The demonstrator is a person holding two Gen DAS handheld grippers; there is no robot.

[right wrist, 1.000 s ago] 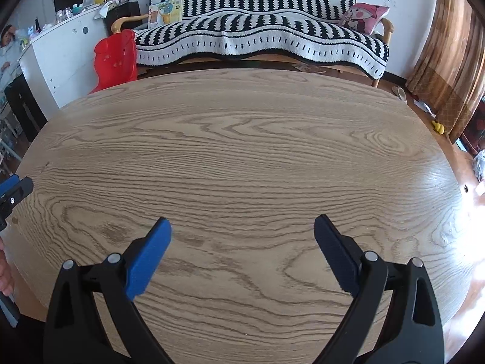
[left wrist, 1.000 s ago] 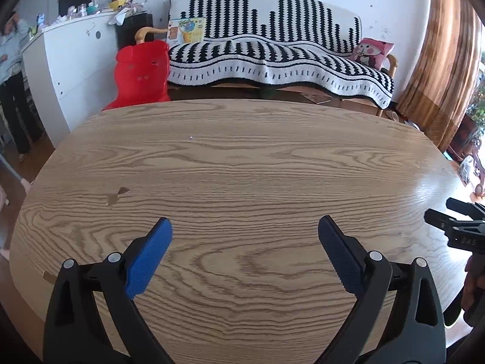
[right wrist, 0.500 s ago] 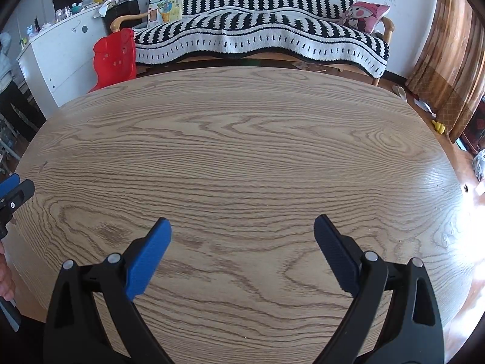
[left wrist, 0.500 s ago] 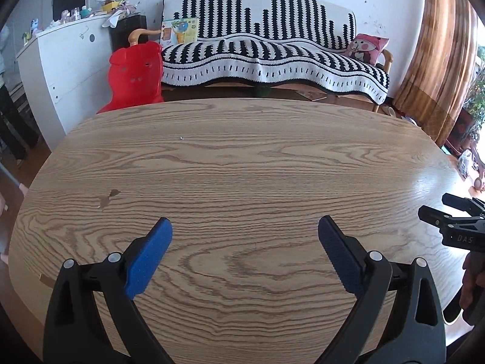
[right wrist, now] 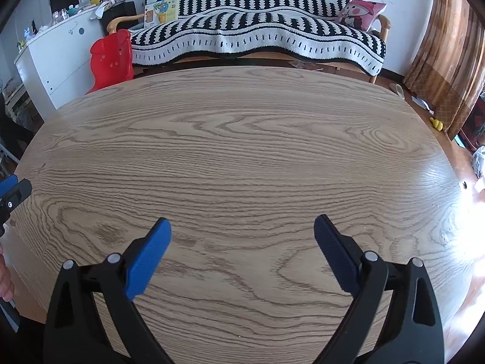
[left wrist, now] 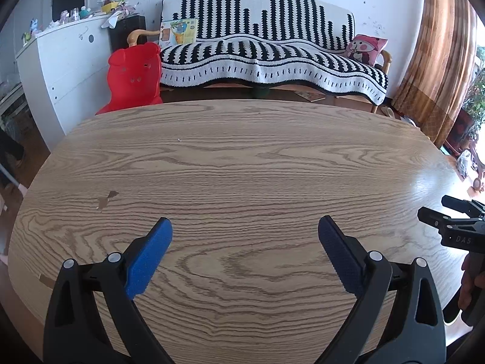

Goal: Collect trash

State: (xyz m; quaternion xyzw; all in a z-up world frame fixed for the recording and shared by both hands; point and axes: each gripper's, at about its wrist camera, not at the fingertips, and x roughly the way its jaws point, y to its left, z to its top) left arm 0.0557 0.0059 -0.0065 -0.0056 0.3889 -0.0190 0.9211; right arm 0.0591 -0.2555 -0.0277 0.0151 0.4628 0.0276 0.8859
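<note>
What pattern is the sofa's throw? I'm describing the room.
Black-and-white stripes on the throw, clearest in the left wrist view.

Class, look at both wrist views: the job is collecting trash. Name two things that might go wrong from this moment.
1. Both the left gripper and the right gripper are open and hold nothing above the wooden table, where no clear trash shows, only small brown flecks; time may be wasted searching.
2. The grippers sit close side by side, each at the edge of the other's view, so they might collide.
</note>
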